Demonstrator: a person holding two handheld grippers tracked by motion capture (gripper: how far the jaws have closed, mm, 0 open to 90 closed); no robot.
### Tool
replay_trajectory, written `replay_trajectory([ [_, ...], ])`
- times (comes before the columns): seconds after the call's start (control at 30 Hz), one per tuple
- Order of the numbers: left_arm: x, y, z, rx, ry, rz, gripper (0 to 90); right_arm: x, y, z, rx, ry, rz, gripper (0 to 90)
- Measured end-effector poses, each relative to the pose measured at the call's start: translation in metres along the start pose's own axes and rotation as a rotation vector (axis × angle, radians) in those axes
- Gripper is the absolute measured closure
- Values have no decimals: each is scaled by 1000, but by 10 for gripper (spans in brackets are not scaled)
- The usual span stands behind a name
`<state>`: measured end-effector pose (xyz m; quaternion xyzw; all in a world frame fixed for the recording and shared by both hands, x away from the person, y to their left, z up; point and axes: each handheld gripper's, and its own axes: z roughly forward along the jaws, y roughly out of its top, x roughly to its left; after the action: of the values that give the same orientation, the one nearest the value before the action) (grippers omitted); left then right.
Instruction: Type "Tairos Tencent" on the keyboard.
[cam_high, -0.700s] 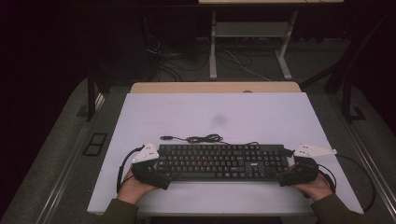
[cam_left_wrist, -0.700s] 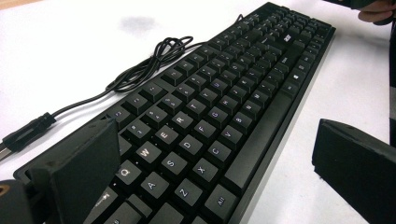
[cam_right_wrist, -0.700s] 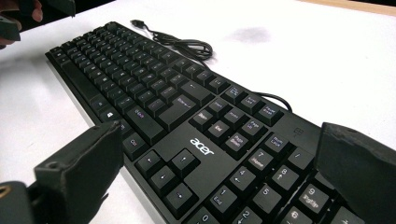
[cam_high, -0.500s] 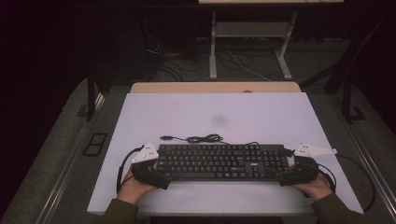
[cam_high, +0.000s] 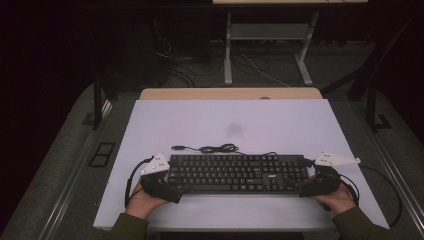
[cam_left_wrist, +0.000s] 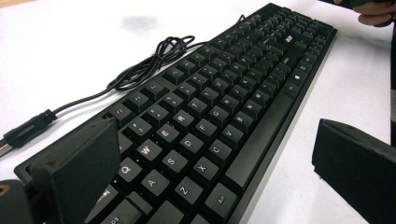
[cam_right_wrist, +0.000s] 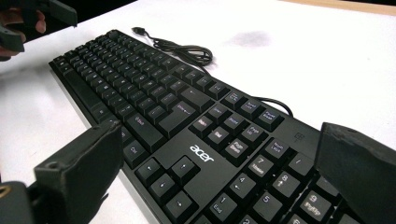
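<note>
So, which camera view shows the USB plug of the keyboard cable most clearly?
The left gripper view: the USB plug lies large at the left edge, beside the keyboard. The right gripper view shows it small and far. In the high view it is a tiny dark tip.

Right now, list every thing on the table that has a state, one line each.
Keyboard: flat on the table, keys up, a gripper at each end.
Cable: loosely bundled behind the keyboard, plug lying free, not connected.
Left gripper: open, jaws astride the keyboard's left end.
Right gripper: open, jaws astride the right end.
</note>
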<state>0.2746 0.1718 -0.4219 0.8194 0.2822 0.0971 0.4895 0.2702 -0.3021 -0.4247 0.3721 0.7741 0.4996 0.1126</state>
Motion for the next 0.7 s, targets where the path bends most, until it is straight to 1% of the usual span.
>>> replay_trajectory([
  [0.1, 1, 0, 0, -5, 2, -1, 3, 0, 1, 1, 4, 2, 7, 12],
  [0.2, 0, 1, 0, 0, 1, 2, 3, 0, 2, 1, -4, 8, 6, 12],
  [0.27, 0, 1, 0, -8, 4, 3, 3, 0, 3, 2, -16, 17, 13, 12],
  [0.33, -1, 2, -1, -11, 5, 3, 3, 1, 4, 2, -32, 29, 11, 12],
  [0.4, -2, 2, -1, -12, 8, -1, 3, 2, 6, 3, -37, 34, 9, 12],
  [0.5, -2, 1, -2, -12, 7, 1, 3, 4, 10, 6, -28, 46, -1, 12],
  [0.53, -3, 1, -3, -16, 7, -6, 3, 4, 11, 7, -25, 48, -5, 12],
  [0.67, -2, 0, -2, -21, 9, -10, 3, 5, 15, 12, -12, 68, -7, 13],
  [0.7, -2, 0, -2, -18, 9, -8, 3, 5, 17, 13, -7, 66, -11, 13],
])
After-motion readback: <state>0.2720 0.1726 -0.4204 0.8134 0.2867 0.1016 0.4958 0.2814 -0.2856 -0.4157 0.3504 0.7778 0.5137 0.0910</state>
